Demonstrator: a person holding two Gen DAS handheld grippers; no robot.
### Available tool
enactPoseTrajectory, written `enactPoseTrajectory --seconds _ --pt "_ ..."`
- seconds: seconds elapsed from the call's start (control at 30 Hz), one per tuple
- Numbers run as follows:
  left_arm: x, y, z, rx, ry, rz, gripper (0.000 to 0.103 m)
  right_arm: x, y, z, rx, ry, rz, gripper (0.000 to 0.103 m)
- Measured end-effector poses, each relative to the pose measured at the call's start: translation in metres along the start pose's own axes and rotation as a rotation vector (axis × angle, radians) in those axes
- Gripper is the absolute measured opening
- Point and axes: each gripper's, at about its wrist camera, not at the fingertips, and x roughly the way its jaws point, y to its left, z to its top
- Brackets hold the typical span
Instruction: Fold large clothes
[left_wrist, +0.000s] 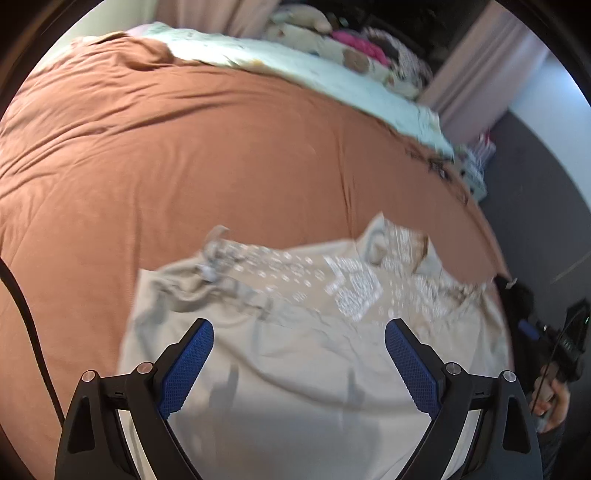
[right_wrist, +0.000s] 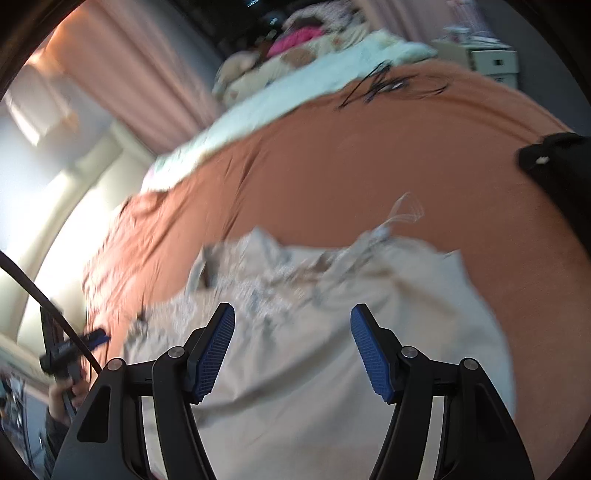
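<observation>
On the left, the left gripper (left_wrist: 299, 343) hangs over the near part of a beige garment (left_wrist: 295, 369) with its blue pads spread wide and nothing between them. The garment lies on the rust-brown bedcover (left_wrist: 184, 147), rumpled at its far end, where a pale printed pattern and what may be a collar or neckline show; both views are smeared by motion, so the exact edges are hard to make out. Over on the right, the right gripper (right_wrist: 292, 339) is likewise spread apart and empty, above the same garment (right_wrist: 314, 387), which from here bunches up toward the far edge with a loose strap or ribbon standing up from it.

Judging from this, the step in hand is to take hold of the cloth for a fold. To do it well, each gripper should come down on a true edge or corner, not the middle of the panel, and pinch a single layer. The two grips belong on matching points either side, so the fold line runs straight. Flatten the bunched far end first, or the creases will be folded in. A black bag (right_wrist: 554, 166) sits at the far right of the bedcover, well apart from the garment
</observation>
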Motion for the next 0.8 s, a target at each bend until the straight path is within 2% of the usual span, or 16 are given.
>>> enactPoseTrajectory --seconds 0.1,0.2,0.3,0.37,0.43,0.47,0.5,0.57,0.6,0.63,0.67,0.7,0.77,0.8 --pt "0.018 -0.021 -0.001 0.062 0.034 0.026 0.085 0.021 0.031 0.006 -0.100 0.048 -0.052 0.064" --pt "0.038 -0.038 -0.003 0.135 0.074 0.060 0.084 0.045 0.051 0.016 -0.170 0.103 -0.088 0.063" --pt "0.060 -0.048 -0.005 0.190 0.124 0.094 0.084 0.079 0.050 0.024 -0.202 0.173 -0.101 0.063" --pt "0.077 -0.050 -0.008 0.217 0.160 0.116 0.082 0.103 0.049 0.028 -0.214 0.222 -0.118 0.056" --pt "0.095 -0.048 -0.012 0.229 0.201 0.143 0.072 0.124 0.044 0.027 -0.224 0.276 -0.132 0.050" --pt "0.102 -0.046 -0.013 0.229 0.219 0.153 0.065 0.132 0.044 0.023 -0.230 0.298 -0.137 0.040" --pt "0.109 -0.045 -0.015 0.231 0.231 0.167 0.060 0.141 0.039 0.020 -0.241 0.320 -0.151 0.036" --pt "0.121 -0.040 -0.020 0.244 0.237 0.188 0.057 0.148 0.040 0.015 -0.289 0.311 -0.174 0.026" --pt "0.123 -0.041 -0.022 0.260 0.231 0.192 0.052 0.147 0.044 0.015 -0.311 0.306 -0.170 0.020" --pt "0.124 -0.044 -0.024 0.289 0.225 0.205 0.047 0.146 0.046 0.016 -0.311 0.309 -0.156 0.006" --pt "0.124 -0.048 -0.026 0.313 0.226 0.208 0.029 0.143 0.047 0.017 -0.315 0.300 -0.155 0.002" --pt "0.123 -0.051 -0.025 0.321 0.230 0.210 0.018 0.139 0.049 0.019 -0.321 0.279 -0.152 0.001" --pt "0.119 -0.057 -0.024 0.338 0.226 0.219 0.008 0.129 0.050 0.021 -0.320 0.230 -0.132 0.000" --pt "0.113 -0.060 -0.024 0.354 0.204 0.217 0.007 0.121 0.052 0.024 -0.317 0.207 -0.124 0.000"
